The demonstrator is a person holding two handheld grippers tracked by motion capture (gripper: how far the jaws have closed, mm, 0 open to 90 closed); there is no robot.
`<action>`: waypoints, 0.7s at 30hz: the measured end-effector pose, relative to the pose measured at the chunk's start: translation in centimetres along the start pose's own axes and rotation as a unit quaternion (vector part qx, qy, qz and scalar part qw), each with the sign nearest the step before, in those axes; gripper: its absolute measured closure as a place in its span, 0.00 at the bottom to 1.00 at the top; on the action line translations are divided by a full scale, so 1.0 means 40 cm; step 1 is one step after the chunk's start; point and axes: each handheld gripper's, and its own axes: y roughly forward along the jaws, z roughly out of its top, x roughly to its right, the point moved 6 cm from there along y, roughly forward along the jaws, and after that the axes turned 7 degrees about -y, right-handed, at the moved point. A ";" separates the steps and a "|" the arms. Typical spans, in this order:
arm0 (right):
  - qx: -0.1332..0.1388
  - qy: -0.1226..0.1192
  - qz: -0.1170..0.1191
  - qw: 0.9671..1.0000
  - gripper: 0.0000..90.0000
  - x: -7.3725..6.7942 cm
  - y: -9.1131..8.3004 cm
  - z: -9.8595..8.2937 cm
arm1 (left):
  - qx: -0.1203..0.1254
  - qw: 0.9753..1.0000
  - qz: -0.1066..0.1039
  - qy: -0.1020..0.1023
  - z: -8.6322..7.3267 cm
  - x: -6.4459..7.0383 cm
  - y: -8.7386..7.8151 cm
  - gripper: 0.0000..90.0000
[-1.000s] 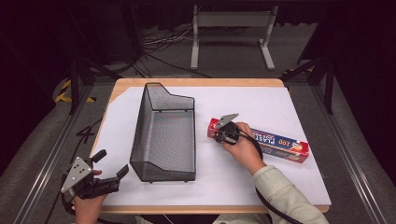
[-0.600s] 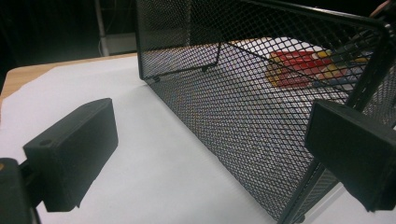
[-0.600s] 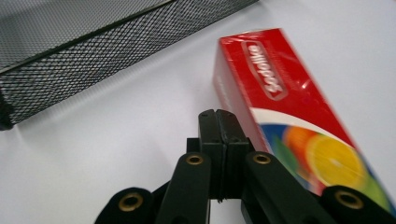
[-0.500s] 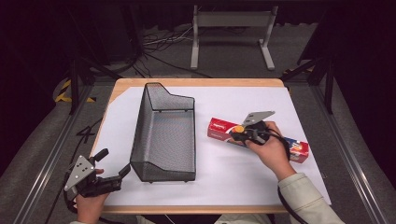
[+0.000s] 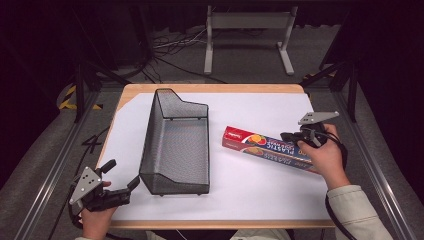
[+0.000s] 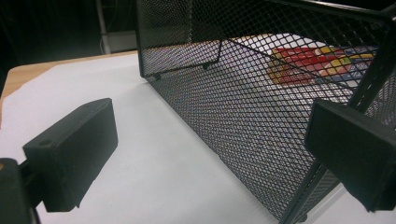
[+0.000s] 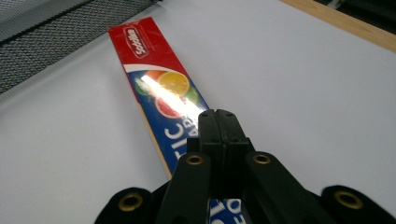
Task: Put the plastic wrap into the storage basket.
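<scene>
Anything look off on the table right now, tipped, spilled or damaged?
Nothing stands out. The mesh basket stands upright on the white sheet, and the plastic wrap box lies flat beside it, angled but intact. No spill. The right gripper is shut over the box; the left gripper is open near the basket corner.

White paper (image 5: 260, 195) covers the wooden table (image 5: 210, 88) mid-frame. Beyond it, at the top, a grey metal stand (image 5: 247, 22) sits on the floor beside loose cables (image 5: 172, 45).
</scene>
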 end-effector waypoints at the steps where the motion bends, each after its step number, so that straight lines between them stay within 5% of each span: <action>1: -0.003 0.003 -0.001 1.000 1.00 0.005 -0.002 -0.004 | 0.001 1.000 0.000 0.001 0.000 0.001 0.000 0.04; 12: -0.046 0.038 -0.020 0.998 1.00 0.082 -0.004 -0.080 | -0.003 1.000 -0.004 0.003 0.000 0.007 0.003 0.04; 21: -0.092 0.075 -0.031 0.992 1.00 0.137 0.007 -0.165 | -0.005 1.000 -0.006 0.003 -0.001 0.008 0.005 0.04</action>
